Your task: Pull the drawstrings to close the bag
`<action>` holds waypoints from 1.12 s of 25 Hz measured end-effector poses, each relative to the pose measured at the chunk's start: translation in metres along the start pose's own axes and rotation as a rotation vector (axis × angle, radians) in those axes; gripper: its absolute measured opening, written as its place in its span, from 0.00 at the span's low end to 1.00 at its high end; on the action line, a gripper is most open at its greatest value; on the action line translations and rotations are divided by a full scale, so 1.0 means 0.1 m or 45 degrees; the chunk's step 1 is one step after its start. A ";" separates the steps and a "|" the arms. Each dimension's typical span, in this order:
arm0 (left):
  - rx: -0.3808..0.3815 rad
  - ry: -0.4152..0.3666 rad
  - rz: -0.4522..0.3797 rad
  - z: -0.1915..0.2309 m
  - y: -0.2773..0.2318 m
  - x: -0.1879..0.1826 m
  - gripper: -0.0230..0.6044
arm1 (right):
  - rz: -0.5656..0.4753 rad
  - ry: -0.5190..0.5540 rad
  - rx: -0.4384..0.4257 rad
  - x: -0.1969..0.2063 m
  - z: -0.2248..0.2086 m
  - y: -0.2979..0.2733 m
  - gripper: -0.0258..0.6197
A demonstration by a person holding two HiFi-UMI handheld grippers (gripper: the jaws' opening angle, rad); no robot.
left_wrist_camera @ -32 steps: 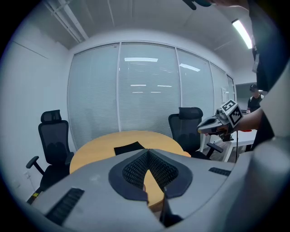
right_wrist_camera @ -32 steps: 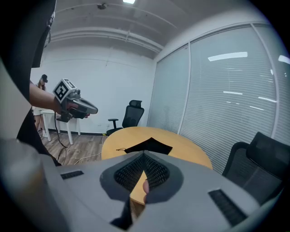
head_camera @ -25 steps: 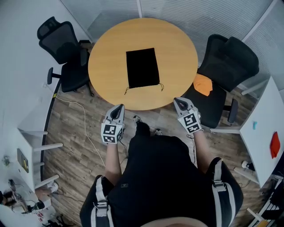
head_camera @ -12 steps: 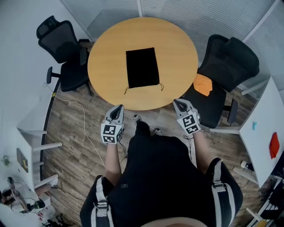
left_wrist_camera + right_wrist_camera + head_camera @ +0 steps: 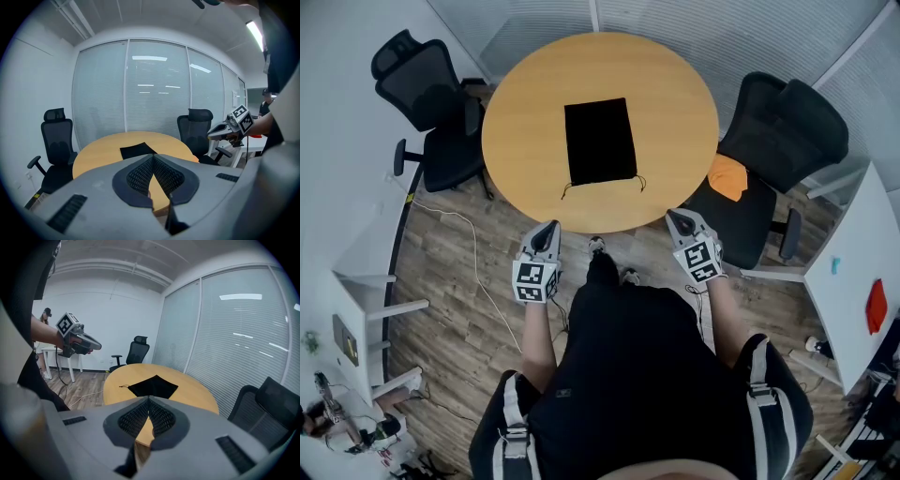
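Observation:
A flat black drawstring bag point(image 5: 600, 141) lies on the round wooden table point(image 5: 525, 112), its mouth toward me. Its thin drawstrings point(image 5: 566, 192) trail from the two near corners. Both grippers hover off the table's near edge, short of the bag. My left gripper point(image 5: 548, 228) is shut with nothing in it; in the left gripper view its tips point(image 5: 153, 156) meet in front of the bag point(image 5: 138, 150). My right gripper point(image 5: 673, 217) is also shut and empty, and in the right gripper view its tips point(image 5: 148, 399) meet below the bag point(image 5: 153, 386).
A black office chair point(image 5: 431, 103) stands left of the table. Another chair point(image 5: 787, 131) at the right has an orange cloth point(image 5: 729, 178) on its seat. A white desk point(image 5: 862, 281) is at the right and a cable point(image 5: 473, 253) runs over the wooden floor.

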State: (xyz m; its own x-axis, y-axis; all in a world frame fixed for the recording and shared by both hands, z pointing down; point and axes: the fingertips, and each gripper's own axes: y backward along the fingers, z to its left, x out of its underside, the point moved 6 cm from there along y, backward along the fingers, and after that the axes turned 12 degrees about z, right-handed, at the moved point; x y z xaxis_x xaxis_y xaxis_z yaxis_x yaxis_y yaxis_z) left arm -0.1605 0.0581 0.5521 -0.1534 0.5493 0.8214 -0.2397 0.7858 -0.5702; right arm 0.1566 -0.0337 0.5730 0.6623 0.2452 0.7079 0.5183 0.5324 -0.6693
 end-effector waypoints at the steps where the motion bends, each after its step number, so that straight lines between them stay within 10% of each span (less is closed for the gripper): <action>1: 0.001 0.000 0.003 0.01 -0.01 0.01 0.06 | 0.003 0.006 -0.003 0.01 0.01 -0.03 0.13; 28: 0.103 -0.091 0.152 0.53 -0.69 -0.01 0.06 | 0.139 -0.039 0.012 -0.17 -0.09 -0.65 0.13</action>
State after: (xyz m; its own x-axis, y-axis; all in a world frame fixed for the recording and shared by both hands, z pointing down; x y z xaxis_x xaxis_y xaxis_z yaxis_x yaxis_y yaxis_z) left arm -0.1946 -0.0113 0.5911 -0.2527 0.6138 0.7480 -0.2915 0.6889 -0.6637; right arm 0.1166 -0.0797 0.6028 0.6979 0.3269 0.6373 0.4386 0.5083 -0.7411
